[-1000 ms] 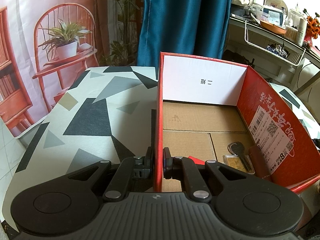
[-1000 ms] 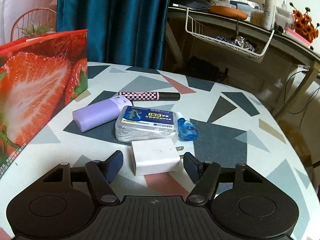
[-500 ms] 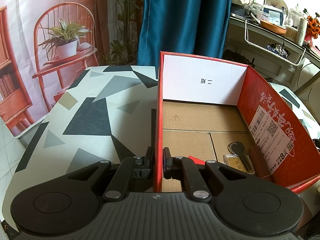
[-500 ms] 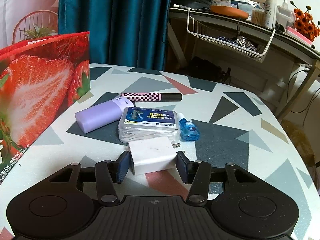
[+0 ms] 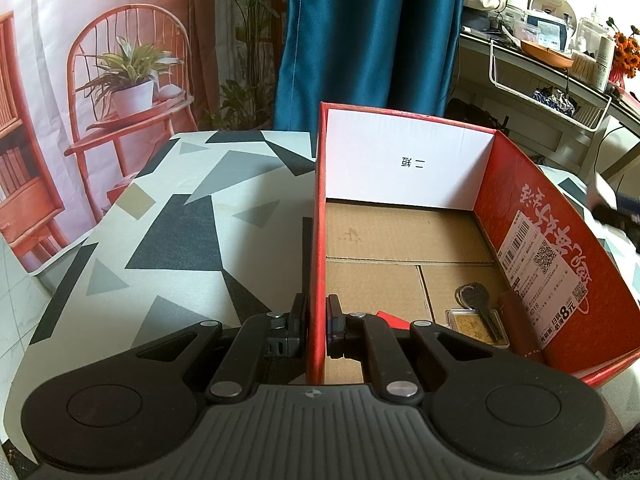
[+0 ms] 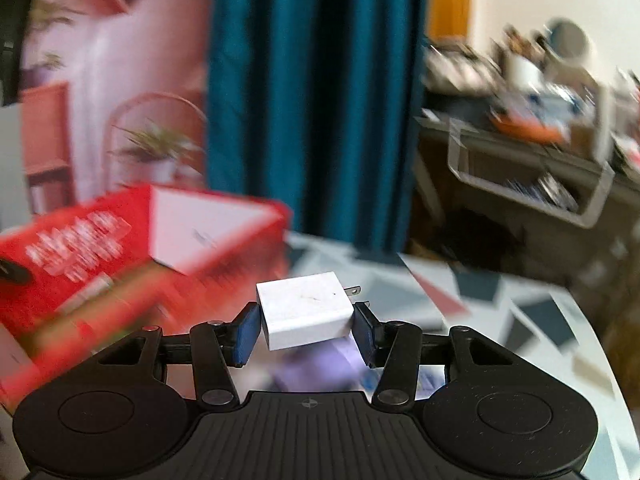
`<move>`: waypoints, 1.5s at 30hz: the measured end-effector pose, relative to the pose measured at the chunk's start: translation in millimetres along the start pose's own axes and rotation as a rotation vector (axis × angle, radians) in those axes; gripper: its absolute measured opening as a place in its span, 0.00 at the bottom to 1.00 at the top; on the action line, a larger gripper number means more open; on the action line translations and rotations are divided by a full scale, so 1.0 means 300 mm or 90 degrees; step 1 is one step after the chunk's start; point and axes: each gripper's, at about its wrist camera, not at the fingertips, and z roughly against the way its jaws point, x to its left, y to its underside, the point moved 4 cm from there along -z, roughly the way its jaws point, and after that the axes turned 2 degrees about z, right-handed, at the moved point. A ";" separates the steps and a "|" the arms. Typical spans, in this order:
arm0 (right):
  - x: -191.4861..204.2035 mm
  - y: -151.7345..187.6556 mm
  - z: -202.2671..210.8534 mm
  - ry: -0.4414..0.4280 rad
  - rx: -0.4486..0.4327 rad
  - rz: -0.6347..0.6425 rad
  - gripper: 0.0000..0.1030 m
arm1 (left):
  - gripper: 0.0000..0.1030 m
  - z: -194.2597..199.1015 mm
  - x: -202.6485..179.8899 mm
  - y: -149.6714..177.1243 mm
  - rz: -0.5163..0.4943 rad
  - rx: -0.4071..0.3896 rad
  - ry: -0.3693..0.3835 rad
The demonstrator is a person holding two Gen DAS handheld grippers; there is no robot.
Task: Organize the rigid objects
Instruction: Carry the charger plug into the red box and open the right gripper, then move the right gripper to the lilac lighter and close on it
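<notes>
My left gripper (image 5: 317,322) is shut on the left wall of the red cardboard box (image 5: 316,240), one finger outside and one inside. On the box floor lie a key (image 5: 478,300), a small gold case (image 5: 472,326) and a brown cylinder (image 5: 516,320). My right gripper (image 6: 306,330) is shut on a white plug charger (image 6: 306,314) and holds it in the air above the table, prongs to the right. The red box (image 6: 120,264) shows blurred at the left in the right wrist view. A purple case (image 6: 320,364) lies blurred below the charger.
The table (image 5: 180,240) has a grey, black and white triangle cover. A teal curtain (image 5: 372,40) hangs behind it. A cluttered shelf with a wire basket (image 5: 552,92) stands at the back right. A printed backdrop of a red chair (image 5: 128,80) is at the left.
My right gripper closed on the white charger, lifted it off the table and swung left toward the red box. The left gripper has stayed on the box wall.
</notes>
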 end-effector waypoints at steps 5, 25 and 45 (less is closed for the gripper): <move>0.110 -0.080 -0.051 -0.075 -0.004 0.053 0.45 | 0.10 -0.003 0.001 -0.001 0.001 0.000 0.002; 0.126 -0.087 -0.137 -0.031 0.013 0.063 0.50 | 0.10 -0.007 0.002 0.001 0.001 0.002 0.003; -0.091 0.104 -0.248 -0.056 0.171 0.170 0.99 | 0.10 -0.011 0.004 -0.002 0.010 0.005 0.004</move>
